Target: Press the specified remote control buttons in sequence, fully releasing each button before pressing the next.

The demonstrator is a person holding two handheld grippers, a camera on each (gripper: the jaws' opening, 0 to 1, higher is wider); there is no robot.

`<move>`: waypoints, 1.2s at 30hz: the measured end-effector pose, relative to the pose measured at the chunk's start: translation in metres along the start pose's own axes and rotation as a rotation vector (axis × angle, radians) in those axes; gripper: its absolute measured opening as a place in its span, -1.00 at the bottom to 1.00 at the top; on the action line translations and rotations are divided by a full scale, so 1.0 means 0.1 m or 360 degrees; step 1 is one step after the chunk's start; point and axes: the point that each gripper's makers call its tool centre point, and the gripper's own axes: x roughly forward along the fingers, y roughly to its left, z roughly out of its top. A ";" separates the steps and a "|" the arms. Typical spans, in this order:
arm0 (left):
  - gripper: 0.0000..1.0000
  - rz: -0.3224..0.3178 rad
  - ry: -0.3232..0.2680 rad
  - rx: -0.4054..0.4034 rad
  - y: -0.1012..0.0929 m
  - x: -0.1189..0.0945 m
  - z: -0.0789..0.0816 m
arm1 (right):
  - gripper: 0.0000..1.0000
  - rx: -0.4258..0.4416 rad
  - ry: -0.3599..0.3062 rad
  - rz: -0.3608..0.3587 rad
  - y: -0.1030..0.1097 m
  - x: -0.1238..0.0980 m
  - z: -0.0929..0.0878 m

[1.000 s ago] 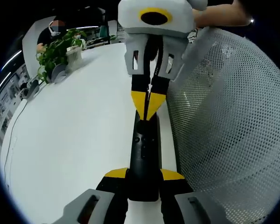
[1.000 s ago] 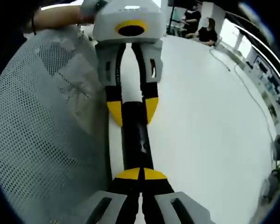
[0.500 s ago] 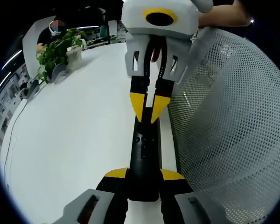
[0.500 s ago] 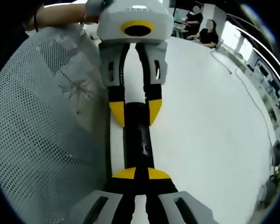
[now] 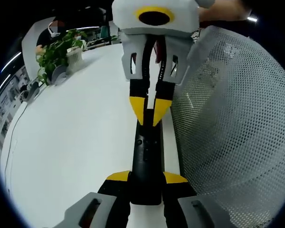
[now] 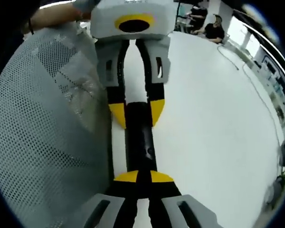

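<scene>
the long, slim black remote control (image 5: pixel 146 161) lies lengthwise on the white surface (image 5: pixel 76 137), just beside a large grey perforated mesh container (image 5: pixel 232 123). the left gripper (image 5: pixel 146 178) pinches the near end of the remote between its yellow-tipped jaws, one on each long edge. the right gripper (image 5: pixel 150 114) comes in from the far side, its yellow tips drawn nearly together into a point over the remote's far end; whether they touch it cannot be told. in the right gripper view the remote (image 6: pixel 140 142) runs between the right gripper (image 6: pixel 138 176), whose tips sit pressed together over the near end, and the left gripper (image 6: pixel 136 113), clamped on the far end. the mesh container (image 6: pixel 42 133) curves along one side. a leafy green potted plant (image 5: pixel 59 52) stands well apart on the surface (image 6: pixel 213 118), and seated people (image 6: pixel 210 26) show in the background.
</scene>
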 end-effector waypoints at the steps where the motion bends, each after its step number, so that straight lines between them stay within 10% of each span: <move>1: -0.51 0.0001 -0.0002 -0.0003 0.00 0.00 0.00 | -0.94 0.0019 -0.0028 -0.0001 0.00 0.00 0.00; 5: -0.51 -0.0002 -0.0003 -0.0006 0.00 0.00 0.00 | -0.93 0.0162 -0.0084 -0.0014 0.00 -0.02 0.01; 36: -0.51 -0.0003 0.0003 0.0001 0.00 0.01 0.00 | -0.91 0.0019 0.0011 -0.0009 0.01 0.03 0.04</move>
